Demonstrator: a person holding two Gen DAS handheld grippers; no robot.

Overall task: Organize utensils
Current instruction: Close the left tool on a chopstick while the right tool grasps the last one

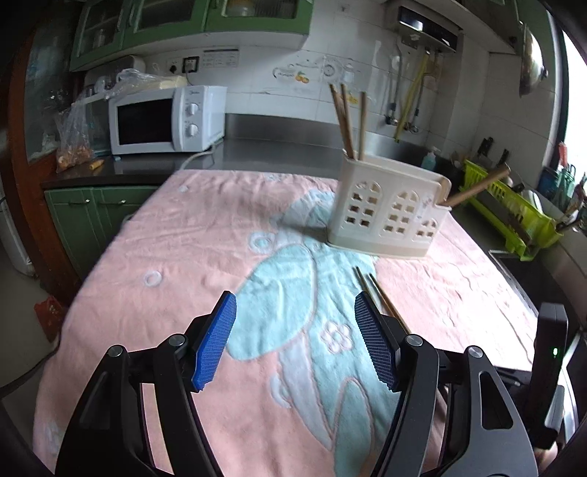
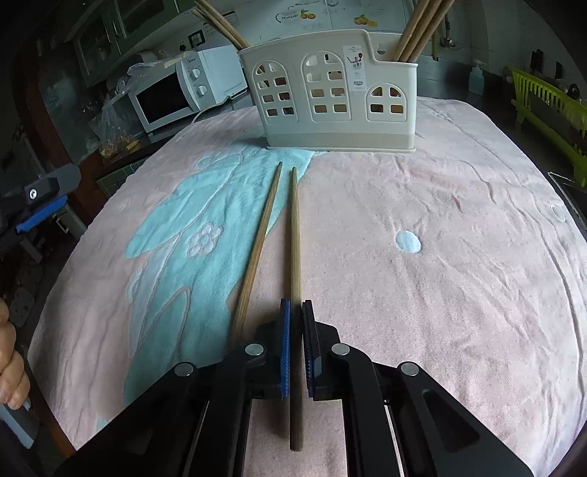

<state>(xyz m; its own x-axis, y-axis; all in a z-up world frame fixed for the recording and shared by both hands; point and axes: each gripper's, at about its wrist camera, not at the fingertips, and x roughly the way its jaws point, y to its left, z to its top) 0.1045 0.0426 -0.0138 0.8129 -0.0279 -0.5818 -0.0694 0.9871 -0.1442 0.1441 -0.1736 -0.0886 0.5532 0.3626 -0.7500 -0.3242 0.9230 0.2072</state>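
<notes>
Right gripper [image 2: 296,348], blue pads pressed close on either side of one wooden chopstick [image 2: 294,257], the stick running through the narrow gap, butt end projecting back toward the camera, tip directed at the holder. Second chopstick [image 2: 256,257] flat on the pink towel [image 2: 440,257] just left of the first, nearly parallel, near end hidden behind the left finger, tips near each other but apart. Whether the gripped stick is raised off the cloth or resting on it: cannot be told.

Left gripper [image 1: 295,341], blue pads spread wide, nothing between them, hovering over the turquoise motif of the towel. Same two chopsticks visible in the left wrist view just beyond its right finger, partly hidden behind it.

Cream utensil holder [image 2: 337,99], upright at the far side of the towel, pierced with arched window openings, divided into compartments. Three chopsticks [image 1: 348,121] standing in its left end compartment as seen from the left wrist view; further sticks [image 2: 422,29] leaning out of the lower compartment at the opposite end.

Background: white microwave [image 1: 165,121] on the steel counter [image 1: 279,150], green cabinets [image 1: 88,220], lime-green dish rack [image 1: 513,212] at the right. Part of a bare hand [image 2: 11,359] at the left edge of the right wrist view.
</notes>
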